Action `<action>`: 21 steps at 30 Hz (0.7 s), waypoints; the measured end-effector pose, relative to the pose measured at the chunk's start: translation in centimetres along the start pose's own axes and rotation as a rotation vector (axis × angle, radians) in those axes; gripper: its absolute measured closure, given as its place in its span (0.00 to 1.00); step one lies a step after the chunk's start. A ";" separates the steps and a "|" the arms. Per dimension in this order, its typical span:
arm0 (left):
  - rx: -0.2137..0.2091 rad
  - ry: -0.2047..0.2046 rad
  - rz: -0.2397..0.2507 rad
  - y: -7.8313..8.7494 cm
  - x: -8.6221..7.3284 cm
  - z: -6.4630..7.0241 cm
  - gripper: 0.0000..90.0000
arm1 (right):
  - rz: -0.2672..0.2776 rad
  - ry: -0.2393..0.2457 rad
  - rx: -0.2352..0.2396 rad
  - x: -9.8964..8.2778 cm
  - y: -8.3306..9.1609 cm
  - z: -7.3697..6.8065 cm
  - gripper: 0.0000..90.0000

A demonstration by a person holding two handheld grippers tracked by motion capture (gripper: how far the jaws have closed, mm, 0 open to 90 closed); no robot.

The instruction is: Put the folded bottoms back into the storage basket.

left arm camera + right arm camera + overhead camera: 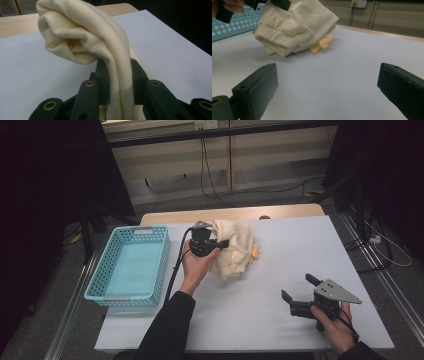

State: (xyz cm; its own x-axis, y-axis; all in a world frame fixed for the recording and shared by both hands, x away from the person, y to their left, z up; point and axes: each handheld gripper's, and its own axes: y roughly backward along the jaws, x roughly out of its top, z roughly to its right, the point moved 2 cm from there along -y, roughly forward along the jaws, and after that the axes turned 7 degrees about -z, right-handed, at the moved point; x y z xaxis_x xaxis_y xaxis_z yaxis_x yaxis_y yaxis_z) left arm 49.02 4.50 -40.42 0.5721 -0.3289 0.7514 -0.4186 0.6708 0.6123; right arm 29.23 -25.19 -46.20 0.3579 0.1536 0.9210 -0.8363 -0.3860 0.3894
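The left gripper (pixel 223 243) clamps a bunched cream sweatshirt (pixel 235 247), lifted partly off the white table (pixel 300 250). The right gripper (pixel 299 287) rests nearby, jaws wide, holding nothing.

Black sleeves; black grippers with brass-ringed screw holes, a black cable (pixel 175 270), a grey three-cornered plate (pixel 336 291)

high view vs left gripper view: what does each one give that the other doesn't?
High view alone: the turquoise basket to the left of the left gripper, the right gripper with fingers apart above bare sheet, and a small yellow piece beside the garment.

Left gripper view alone: the grip up close, with a fold of the cream garment pinched between the closed fingers, the rest bunched above them.

Both: the garment held in the left gripper, the white sheet over the table, and the wooden table edge beyond it.
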 end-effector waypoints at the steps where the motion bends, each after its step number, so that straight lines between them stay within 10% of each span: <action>1: 0.002 -0.003 0.007 0.1 0.0 0.0 0.82 | 0.000 0.000 -0.001 0.0 0.0 0.0 0.03; 21: 0.014 -0.046 0.059 2.7 0.8 0.3 0.82 | 0.005 0.001 -0.001 0.0 0.0 0.0 0.03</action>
State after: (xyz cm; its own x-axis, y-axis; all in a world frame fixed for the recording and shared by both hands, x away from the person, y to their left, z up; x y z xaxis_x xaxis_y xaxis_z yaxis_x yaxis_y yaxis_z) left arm 48.10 5.83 -38.02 0.5132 -0.3191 0.7968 -0.4609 0.6806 0.5694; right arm 29.28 -25.20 -46.18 0.3537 0.1526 0.9228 -0.8384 -0.3858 0.3851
